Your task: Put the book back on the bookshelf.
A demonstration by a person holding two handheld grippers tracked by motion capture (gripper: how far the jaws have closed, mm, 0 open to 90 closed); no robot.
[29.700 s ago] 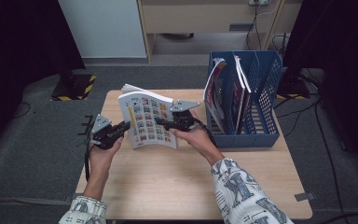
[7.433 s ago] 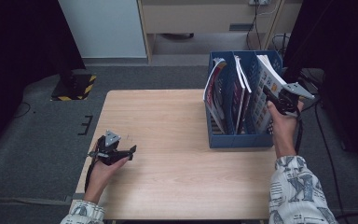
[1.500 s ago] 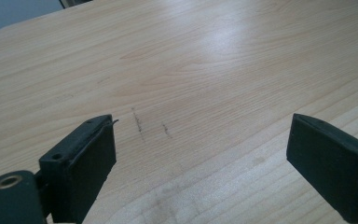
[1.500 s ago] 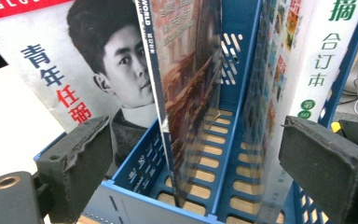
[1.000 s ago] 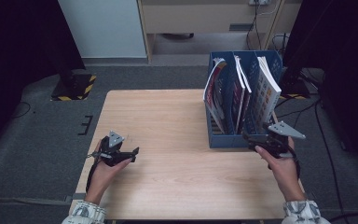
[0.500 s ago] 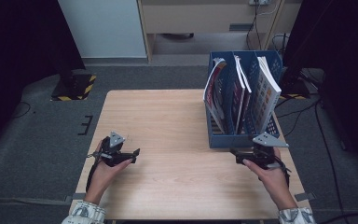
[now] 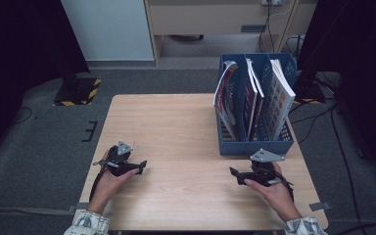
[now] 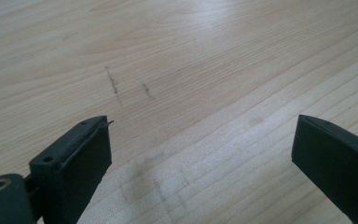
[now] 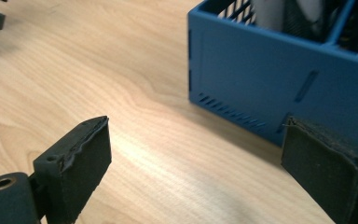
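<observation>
A blue file rack (image 7: pixel 254 146) stands at the table's right back with three magazines upright in it; the one with a picture-grid cover (image 7: pixel 280 98) leans in the rightmost slot. My right gripper (image 7: pixel 234 173) rests low on the table just in front of the rack, open and empty. Along its own jaws, the right gripper (image 9: pixel 196 163) has the rack's blue wall (image 9: pixel 270 74) just ahead at the right. My left gripper (image 7: pixel 140 165) lies near the table's front left, open, and between the left gripper's jaws (image 8: pixel 200 158) there is bare wood.
The wooden table (image 7: pixel 176 122) is bare between the two hands. Off the table's left, a yellow-and-black striped base (image 7: pixel 78 90) sits on the dark floor. Cables (image 7: pixel 318 110) run on the floor right of the rack.
The picture-grid magazine, once held by both grippers, now stands in the rack's right slot. My right gripper has come down from the rack and moved left along the table front. The left hand barely moved.
</observation>
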